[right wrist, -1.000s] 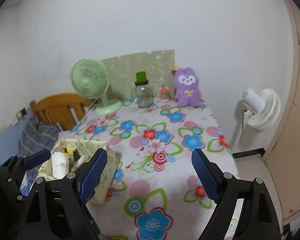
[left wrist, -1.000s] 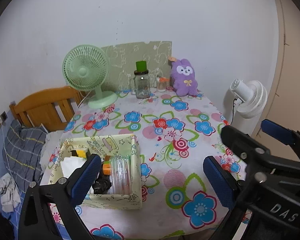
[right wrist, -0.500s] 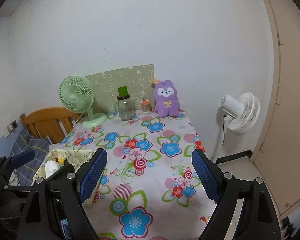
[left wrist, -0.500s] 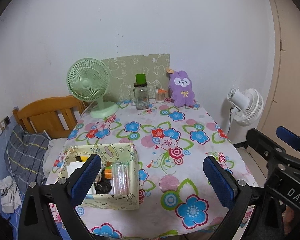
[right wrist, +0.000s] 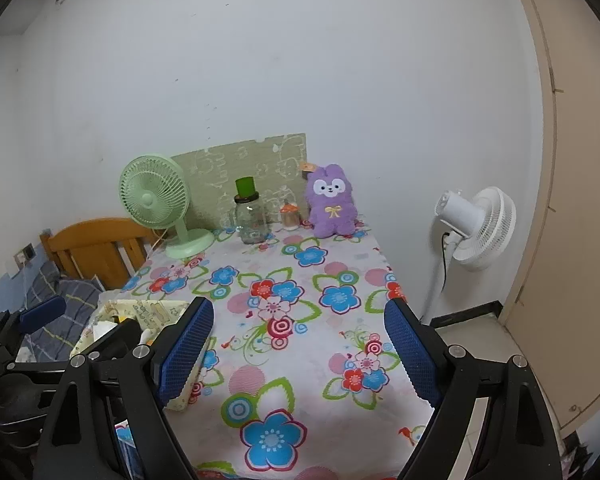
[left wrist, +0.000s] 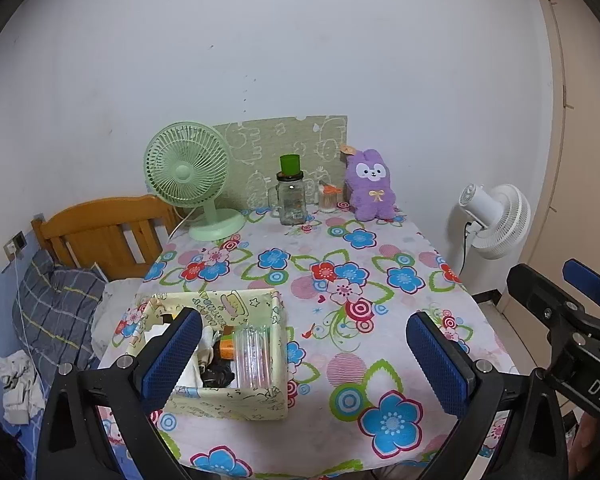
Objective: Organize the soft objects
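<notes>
Storage box [left wrist: 224,396] contents partly behind left gripper [left wrist: 304,356] pad, small jar [left wrist: 329,199] contents too small, table [right wrist: 300,360] near edge cut off.

A worktop [left wrist: 380,360] under a flowered cloth carries a green desk fan [left wrist: 188,172], glass jar [left wrist: 291,200], purple plush bunny [left wrist: 370,186] and pale-yellow patterned box [left wrist: 236,400].
</notes>
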